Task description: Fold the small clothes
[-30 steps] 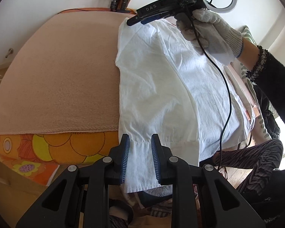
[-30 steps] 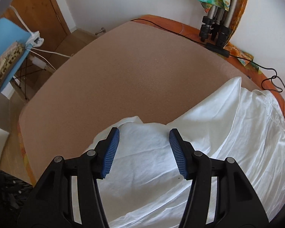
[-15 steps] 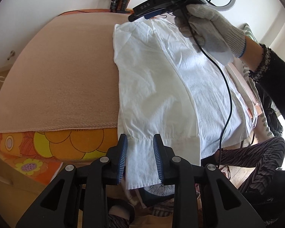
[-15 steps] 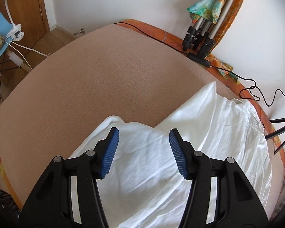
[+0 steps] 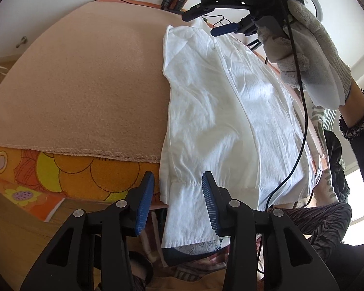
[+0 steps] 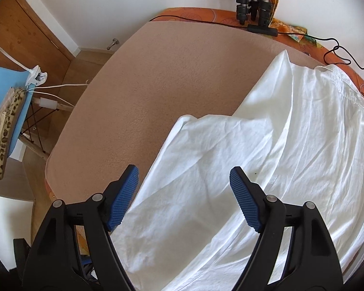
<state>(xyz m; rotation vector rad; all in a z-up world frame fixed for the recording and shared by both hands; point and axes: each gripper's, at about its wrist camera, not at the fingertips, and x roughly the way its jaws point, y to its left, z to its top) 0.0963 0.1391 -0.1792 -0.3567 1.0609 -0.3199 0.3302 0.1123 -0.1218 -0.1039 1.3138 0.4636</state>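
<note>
A wide tan blanket (image 6: 172, 77) lies bare left of a white shirt (image 5: 218, 111), whose cuff hangs over the near edge. The left gripper (image 5: 178, 203) is opening around that cuff, pads clear; the right gripper (image 6: 183, 194) is opening above the shirt's folded side.

Both wrist cameras looked steeply down, close over the white shirt (image 5: 220, 111) on the bed (image 6: 157, 77), from opposite ends.
</note>
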